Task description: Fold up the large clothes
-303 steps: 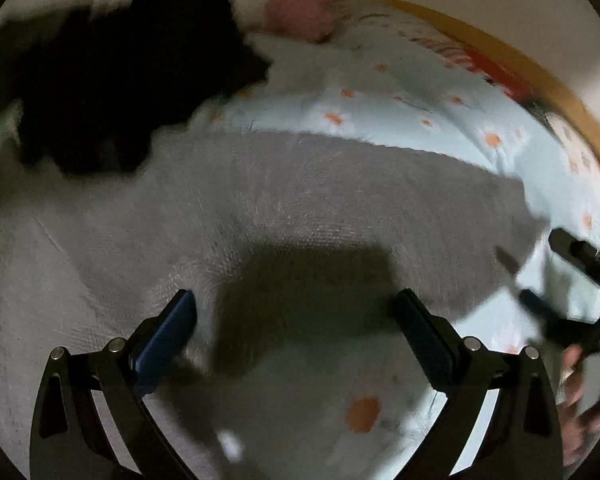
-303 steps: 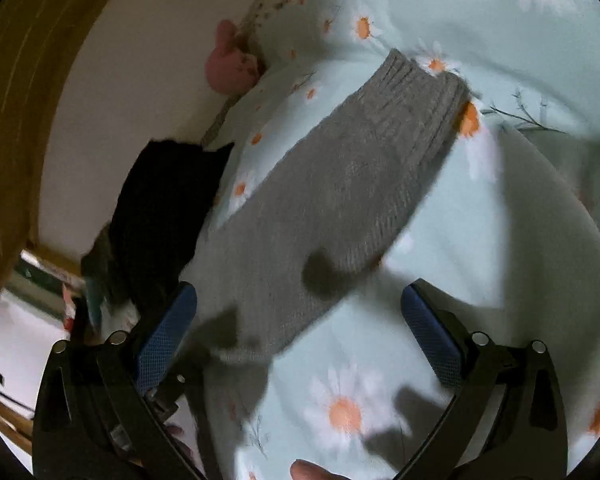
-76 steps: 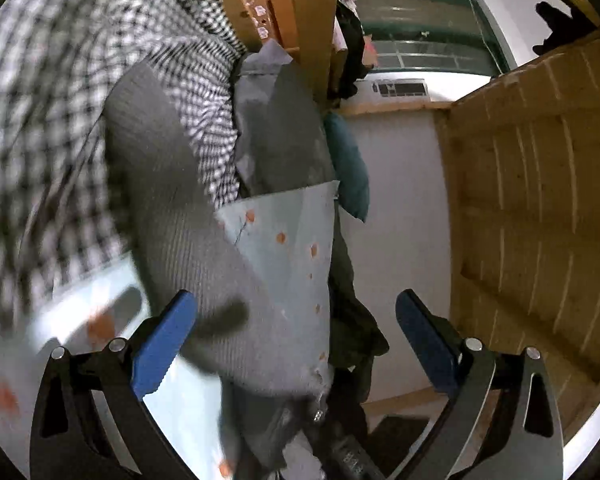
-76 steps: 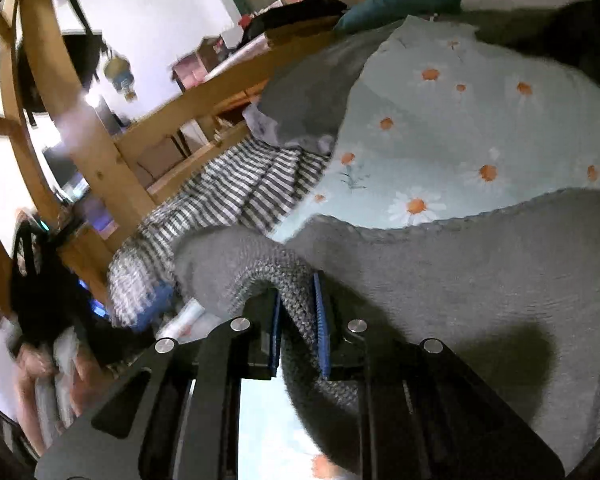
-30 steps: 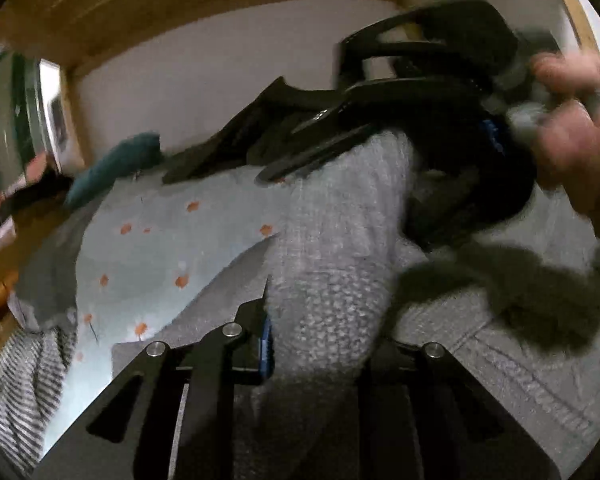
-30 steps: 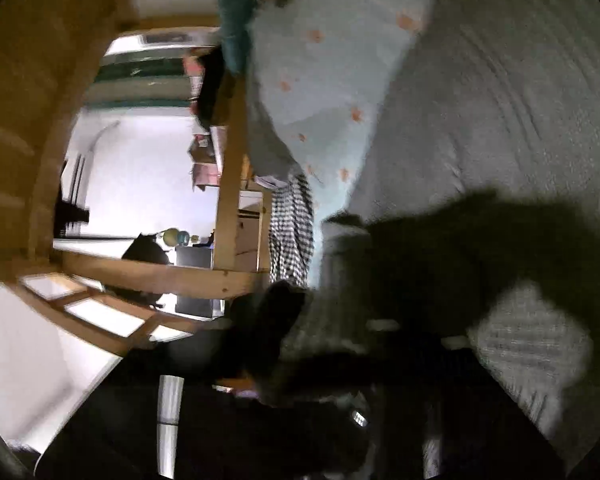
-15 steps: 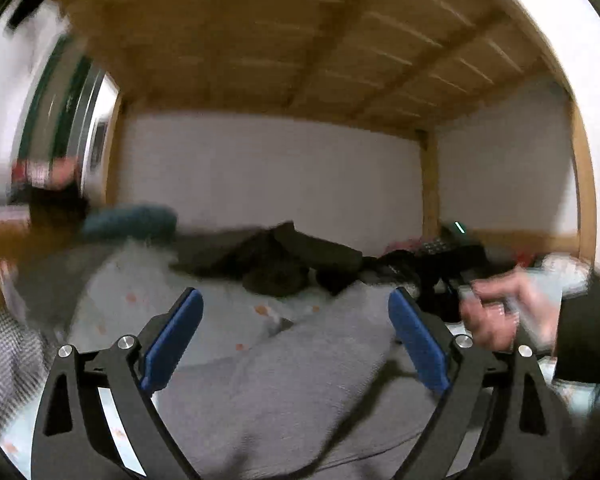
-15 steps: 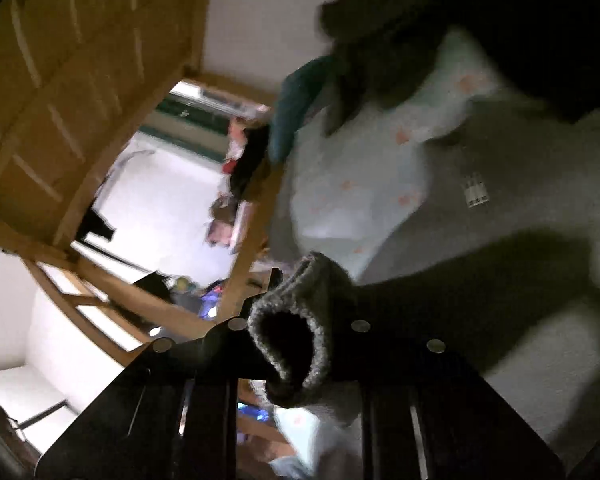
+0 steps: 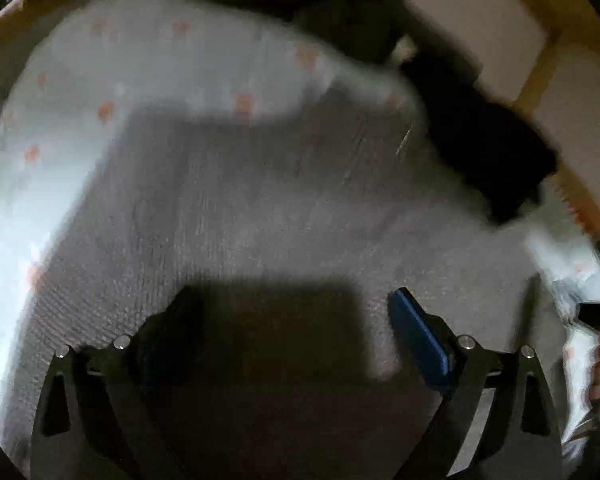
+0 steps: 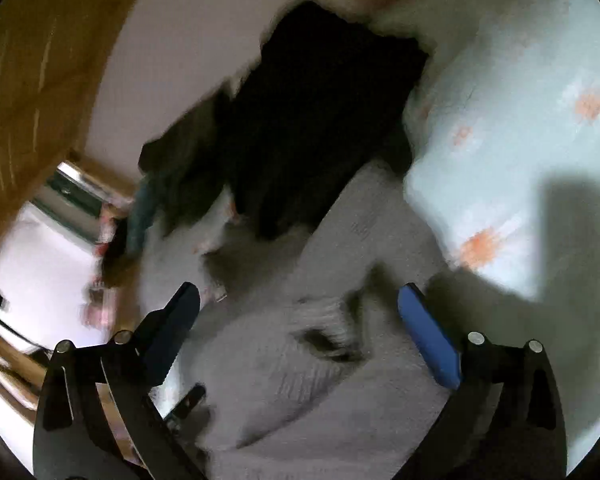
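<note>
The grey knit sweater (image 9: 284, 208) lies on the floral bed (image 9: 112, 60): soft, limp, stretchy. Grip at cuff or hem. Left claw (image 9: 296, 332) wide, empty. Right claw (image 10: 300, 320) opening, sleeve cuff (image 10: 320, 336) loose between jaws.

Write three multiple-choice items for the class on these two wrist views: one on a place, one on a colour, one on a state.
1. Where does the grey sweater lie?
A. On the flowered bedding
B. On a wooden floor
C. On a hanger

2. What colour are the flowers on the bedding?
A. Blue
B. Orange
C. Purple

3. How do the right gripper jaws stand?
A. Clamped on a sleeve
B. Shut on nothing
C. Apart, with the sweater's cuff loose between them

Key: 1 A, since bedding shows all round the sweater; 2 B, since each flower is an orange blot; 3 C, since the blue pads stand clear either side of the cuff as the jaws open.
</note>
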